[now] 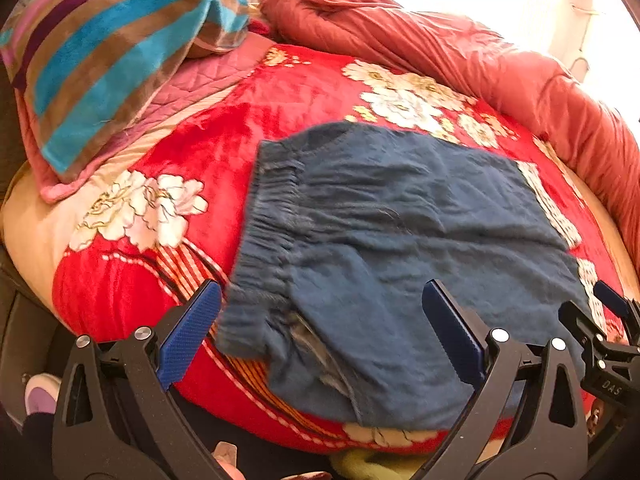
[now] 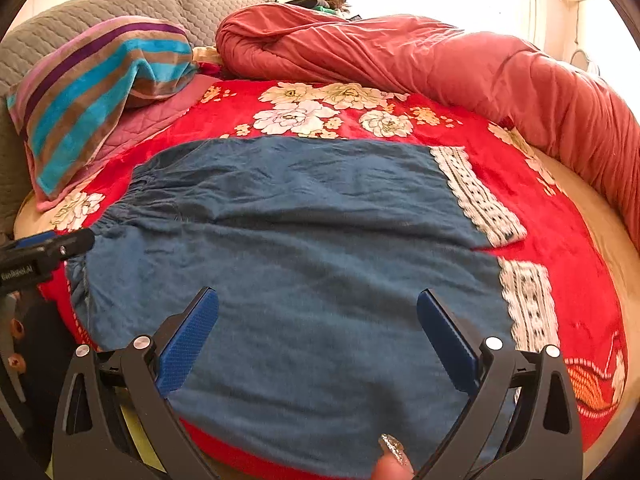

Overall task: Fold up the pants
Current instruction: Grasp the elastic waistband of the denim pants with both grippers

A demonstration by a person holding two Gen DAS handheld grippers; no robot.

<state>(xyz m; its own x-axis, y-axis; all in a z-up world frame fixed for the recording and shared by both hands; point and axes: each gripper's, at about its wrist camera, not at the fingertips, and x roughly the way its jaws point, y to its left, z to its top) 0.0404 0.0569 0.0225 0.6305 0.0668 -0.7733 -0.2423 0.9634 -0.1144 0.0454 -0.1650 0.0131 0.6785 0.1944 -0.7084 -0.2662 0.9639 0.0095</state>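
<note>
on the red floral blanket [image 2: 560, 216] blue pants [image 2: 304, 240] lay flat, unfolded; both claws, left claw [image 1: 322, 332] and right claw [image 2: 318, 332], hovered spread, empty; next, likely pinch an edge.

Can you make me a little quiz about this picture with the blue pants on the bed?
1. True or false: the blue pants lie spread on the red flowered blanket.
2. What trims the pants' leg ends? A) white patterned bands B) yellow buttons C) green pockets
3. Are the left gripper and right gripper open or shut?

Key: 1. True. 2. A, the white patterned bands. 3. Both open, fingers wide apart, holding nothing.
</note>
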